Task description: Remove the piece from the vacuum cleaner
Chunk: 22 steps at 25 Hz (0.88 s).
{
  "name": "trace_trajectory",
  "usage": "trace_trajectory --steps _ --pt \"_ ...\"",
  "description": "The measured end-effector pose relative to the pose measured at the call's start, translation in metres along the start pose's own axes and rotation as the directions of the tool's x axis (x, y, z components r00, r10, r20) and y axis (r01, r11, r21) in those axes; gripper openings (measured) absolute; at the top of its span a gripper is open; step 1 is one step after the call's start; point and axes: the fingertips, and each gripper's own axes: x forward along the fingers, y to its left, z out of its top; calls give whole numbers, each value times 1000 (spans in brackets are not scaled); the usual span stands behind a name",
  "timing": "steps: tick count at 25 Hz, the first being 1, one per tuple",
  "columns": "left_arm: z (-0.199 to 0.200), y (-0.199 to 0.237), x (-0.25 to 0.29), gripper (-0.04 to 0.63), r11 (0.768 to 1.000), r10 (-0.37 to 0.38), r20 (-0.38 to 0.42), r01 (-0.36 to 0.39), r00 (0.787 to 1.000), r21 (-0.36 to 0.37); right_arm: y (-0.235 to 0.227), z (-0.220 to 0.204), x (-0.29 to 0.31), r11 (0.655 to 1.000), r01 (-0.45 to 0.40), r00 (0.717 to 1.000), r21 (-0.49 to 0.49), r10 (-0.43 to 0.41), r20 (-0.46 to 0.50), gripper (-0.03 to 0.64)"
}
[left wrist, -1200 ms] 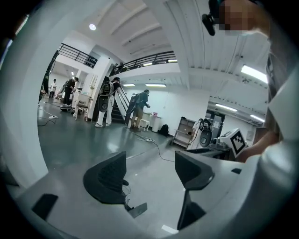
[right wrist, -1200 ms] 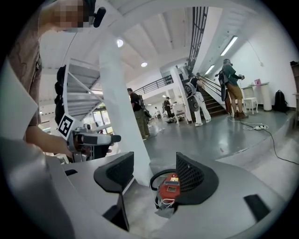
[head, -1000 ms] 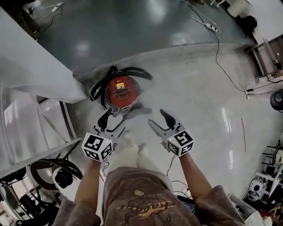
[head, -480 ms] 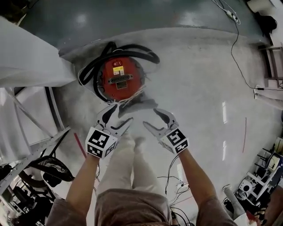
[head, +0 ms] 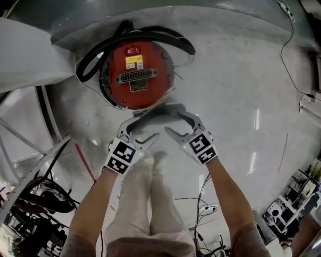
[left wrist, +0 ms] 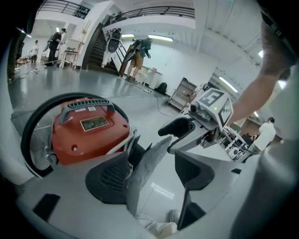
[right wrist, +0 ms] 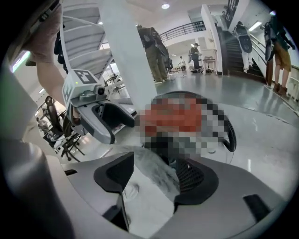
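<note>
One grey piece [head: 160, 111], ends behind the fingers [head: 194, 123]

- vacuum cleaner [head: 136, 75]: round red body with a yellow label and a slotted vent on top, black hose [head: 173, 37] looped round it, standing on the floor just ahead of both grippers' tips.
- piece [head: 161, 113]: flat grey felt-like sheet at the vacuum's near side, lying tilted between the spread jaws of the left gripper [head: 140, 131] and the right gripper [head: 180, 125].

Industrial lab hall: polished floor [head: 235, 75], staircase [left wrist: 97, 43], mezzanine railing [left wrist: 154, 11], shelving [left wrist: 181, 95].
</note>
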Motion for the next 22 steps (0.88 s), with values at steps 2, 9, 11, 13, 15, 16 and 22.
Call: trace_trajectory --steps 2,9,11,13,15,16,22 --pt "-13 4 14 302 1000 -5 -23 5 1000 -3 -5 -9 16 999 -20 1000 25 20 -13 250" --pt "-36 16 47 302 1000 -16 -83 16 996 -2 -8 -27 37 989 -114 988 -92 103 -115 250" --pt "-38 17 51 299 1000 -14 -94 15 995 9 -9 -30 42 980 -141 981 -141 119 -153 250" --pt "-40 18 55 282 1000 -10 -98 12 995 14 -12 -31 46 972 -159 975 -173 127 -180 250" --pt "-42 19 59 244 1000 -12 -103 14 995 18 -14 -33 48 968 -180 970 -178 144 -196 249" --pt "-42 20 60 239 1000 -14 -105 16 994 24 -14 -34 49 967 -190 967 -168 155 -202 249" --pt "-49 15 67 212 998 -14 -149 23 989 62 -5 -43 50 955 -241 951 -173 196 -241 222"
